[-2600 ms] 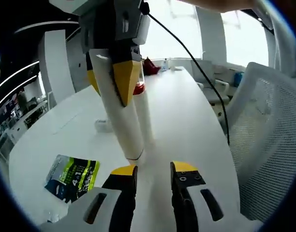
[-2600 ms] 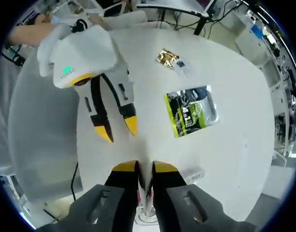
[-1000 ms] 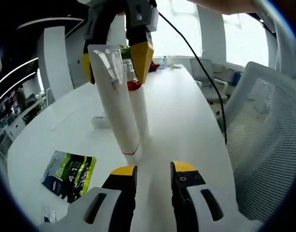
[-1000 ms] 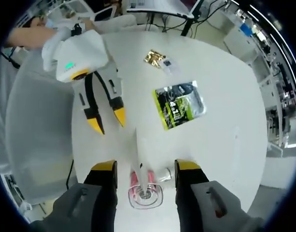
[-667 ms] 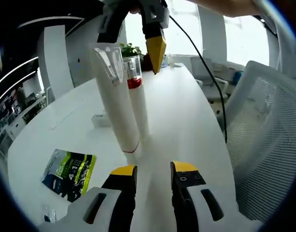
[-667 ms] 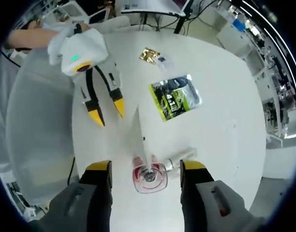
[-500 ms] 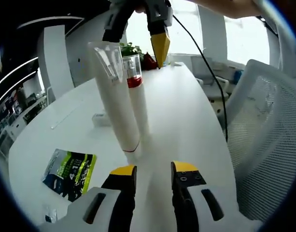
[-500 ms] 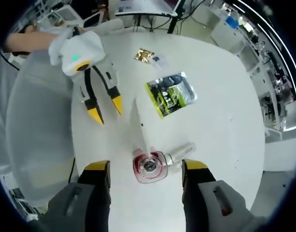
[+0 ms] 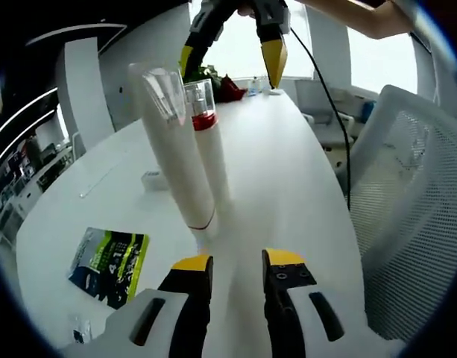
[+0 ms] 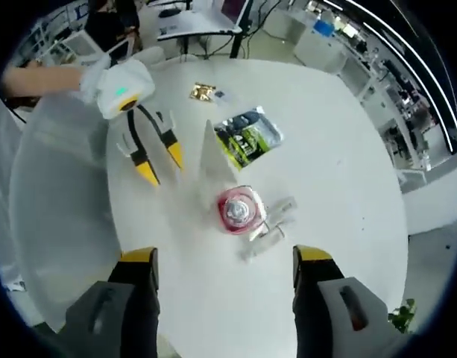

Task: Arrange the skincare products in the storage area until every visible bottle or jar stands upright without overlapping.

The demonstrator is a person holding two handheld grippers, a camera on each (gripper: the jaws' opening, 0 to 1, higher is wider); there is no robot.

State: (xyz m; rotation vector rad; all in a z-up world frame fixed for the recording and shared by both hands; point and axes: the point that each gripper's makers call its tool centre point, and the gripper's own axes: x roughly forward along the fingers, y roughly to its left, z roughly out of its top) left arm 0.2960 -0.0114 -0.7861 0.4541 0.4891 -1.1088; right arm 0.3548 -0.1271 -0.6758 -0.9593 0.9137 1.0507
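Sachet [image 9: 110, 257], green and black, lies flat on the white table [image 9: 288, 186] at the left of the left gripper view; its print is too small to read. A small clear packet at the lower left edge is cut off by the rim. Beyond the sachet a small pale item [image 9: 153, 179] lies flat on the table, too indistinct to identify. Just right of it two tall white tubes stand upright, close together: the nearer tube [image 9: 180, 164] with a clear flared top, and behind it the red-banded tube [image 9: 209, 160], its base hidden by the nearer one. Whether the two touch cannot be told. The left gripper [image 9: 232, 270] sits low before the tubes, jaws a narrow gap apart, holding nothing. The right gripper [image 9: 232, 63] hangs above the tubes, jaws spread wide and clear of both; its body is cut off at the top. A mesh chair [image 9: 407, 194] stands at the right.

In the right gripper view, from overhead, the left gripper [image 10: 157, 164] lies left of the tubes with jaws apart. The nearer tube [image 10: 209, 153] appears foreshortened; the red-banded tube [image 10: 239, 209] shows its round top. Beside it two clear items [image 10: 269, 231] lie flat, hard to make out. The right gripper [image 10: 224, 265] has its jaws wide apart, empty.
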